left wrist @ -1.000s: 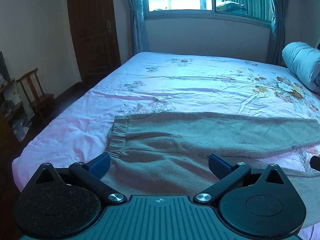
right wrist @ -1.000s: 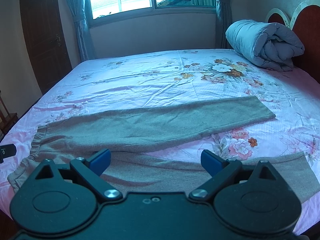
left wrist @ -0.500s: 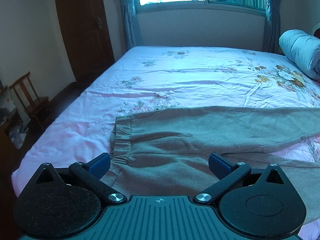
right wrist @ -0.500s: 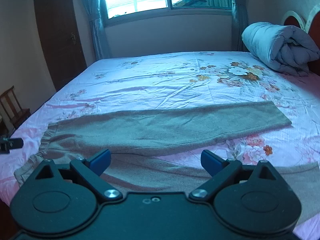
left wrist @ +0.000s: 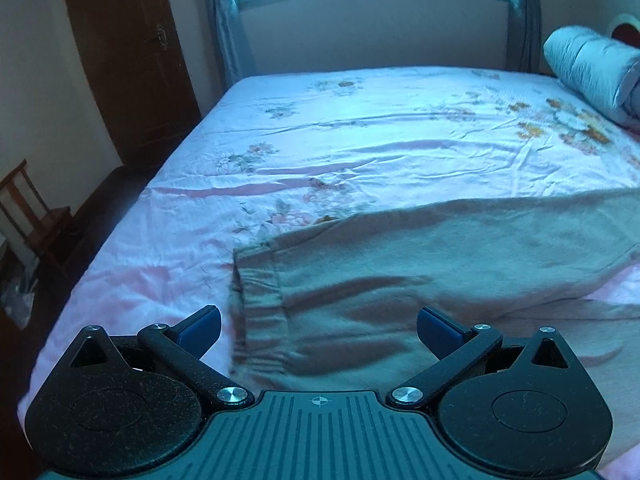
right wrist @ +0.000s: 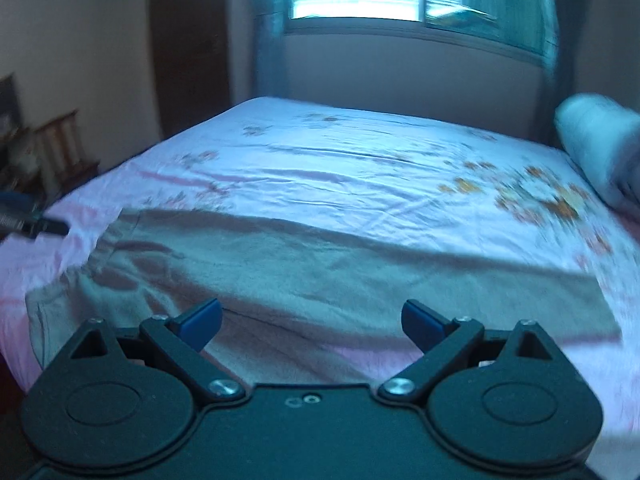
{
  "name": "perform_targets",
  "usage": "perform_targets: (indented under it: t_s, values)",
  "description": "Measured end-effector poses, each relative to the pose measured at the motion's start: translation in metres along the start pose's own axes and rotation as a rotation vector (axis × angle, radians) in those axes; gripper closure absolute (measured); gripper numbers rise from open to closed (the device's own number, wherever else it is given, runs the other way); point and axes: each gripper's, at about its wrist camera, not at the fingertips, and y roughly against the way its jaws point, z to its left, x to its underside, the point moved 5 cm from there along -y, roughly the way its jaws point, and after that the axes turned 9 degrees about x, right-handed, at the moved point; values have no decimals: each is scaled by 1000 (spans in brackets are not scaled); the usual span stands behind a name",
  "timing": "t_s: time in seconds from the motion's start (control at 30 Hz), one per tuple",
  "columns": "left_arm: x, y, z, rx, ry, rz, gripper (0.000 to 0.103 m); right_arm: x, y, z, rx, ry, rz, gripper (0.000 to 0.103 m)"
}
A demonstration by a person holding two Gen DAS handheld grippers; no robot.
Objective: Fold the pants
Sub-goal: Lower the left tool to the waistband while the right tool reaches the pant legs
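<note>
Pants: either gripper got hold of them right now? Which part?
Nothing is held. The left gripper and right gripper are both open, above the grey pants lying on the bed; the left is near the waistband.

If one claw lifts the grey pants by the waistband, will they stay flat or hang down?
The pants would probably hang limp: the cloth already wrinkles near the elastic waistband. The long legs would likely drag over the bedsheet. The knit looks soft, so it should not slip easily.
</note>
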Motion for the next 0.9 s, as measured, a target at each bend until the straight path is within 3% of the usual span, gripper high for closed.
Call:
perform_targets:
  t_s: [0.23, 0.43, 0.73, 0.9]
  values:
    - [-23, -50, 45, 8, -18, 20, 0, -25, -45, 19, -97, 124, 31, 12]
    - [-36, -106, 66, 3, -111, 71, 0, -42, -86, 29, -151, 205, 56, 12]
    - [-57, -192, 75, 167, -159, 137, 0, -61, -161, 33, -259, 311, 118, 14]
    - [-59, -230, 79, 155, -210, 185, 0, -73, -209, 28, -290, 329, 157, 14]
